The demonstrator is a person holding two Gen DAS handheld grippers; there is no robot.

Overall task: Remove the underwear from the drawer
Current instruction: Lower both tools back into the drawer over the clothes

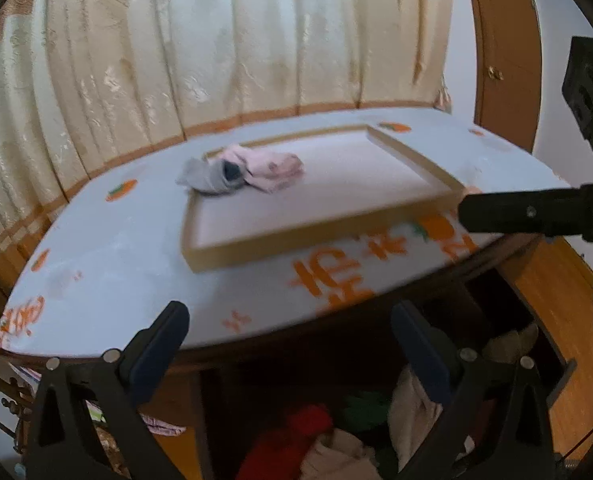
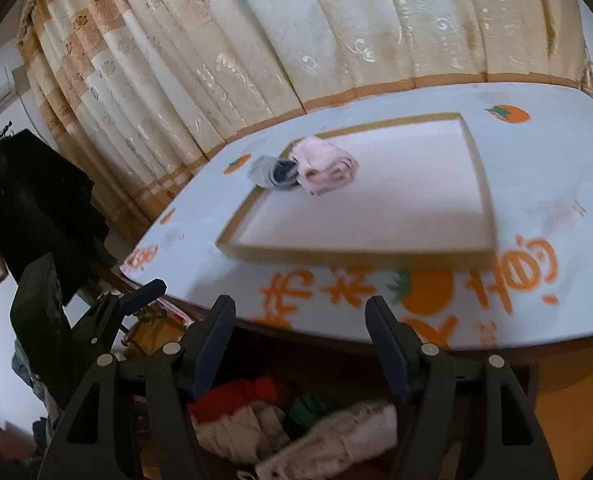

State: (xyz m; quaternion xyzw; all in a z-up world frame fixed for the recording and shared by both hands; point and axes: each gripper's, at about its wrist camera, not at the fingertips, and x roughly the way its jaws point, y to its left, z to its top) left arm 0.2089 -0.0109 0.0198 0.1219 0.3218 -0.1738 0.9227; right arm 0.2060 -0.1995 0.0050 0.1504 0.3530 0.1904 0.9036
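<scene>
**Both jaws empty over the open drawer**

Your left gripper [image 1: 292, 344] and right gripper [image 2: 300, 340] stand parted, holding nothing. Underwear [image 2: 336, 436] lies bunched in the drawer [image 1: 536, 320] beneath the table [image 2: 536, 184]. It's soft, light cloth: pinch a raised fold, lift slowly.

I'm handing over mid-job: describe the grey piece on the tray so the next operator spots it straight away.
Find the table with the orange-printed cloth in front of the curtain, then the shallow wood-rimmed tray on it. At the tray's far left corner two crumpled garments touch; the grey piece is the outer one, draped over the rim, darker inside, unlike the pink piece lying fully on the tray.
</scene>
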